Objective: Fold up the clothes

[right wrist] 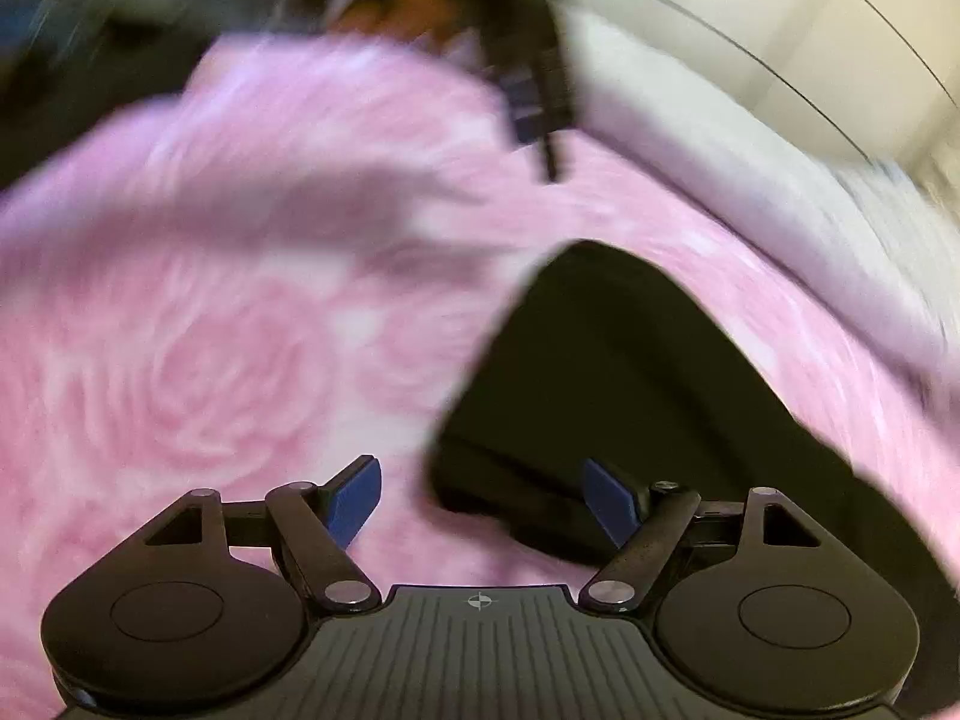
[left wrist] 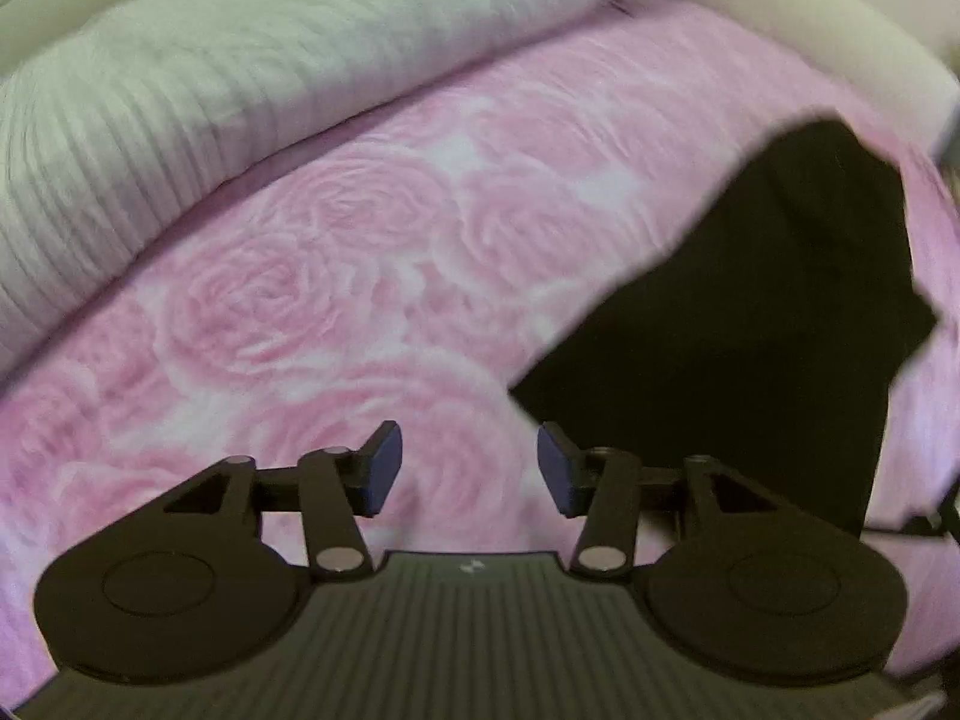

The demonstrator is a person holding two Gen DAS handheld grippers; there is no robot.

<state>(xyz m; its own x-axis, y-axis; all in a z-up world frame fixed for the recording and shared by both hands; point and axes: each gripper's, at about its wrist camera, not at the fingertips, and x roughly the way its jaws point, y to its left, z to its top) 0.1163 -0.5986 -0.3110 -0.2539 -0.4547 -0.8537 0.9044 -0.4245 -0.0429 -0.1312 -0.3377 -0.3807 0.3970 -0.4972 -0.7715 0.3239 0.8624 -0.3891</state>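
A black garment [left wrist: 762, 324] lies flat on a pink rose-patterned bedspread [left wrist: 372, 276], right of centre in the left wrist view. My left gripper [left wrist: 468, 471] is open and empty, just above the spread, its right fingertip by the garment's near left corner. In the right wrist view the same black garment [right wrist: 612, 372] lies ahead and to the right. My right gripper [right wrist: 483, 501] is open and empty over its near left edge. The left gripper [right wrist: 534, 102] shows blurred at the top of that view.
A folded white ribbed blanket [left wrist: 198, 120] lies along the far side of the bedspread. A cream cushioned edge [left wrist: 828, 30] runs behind it, also in the right wrist view [right wrist: 750, 78]. The right wrist view is motion-blurred; dark blurred shapes fill its top left.
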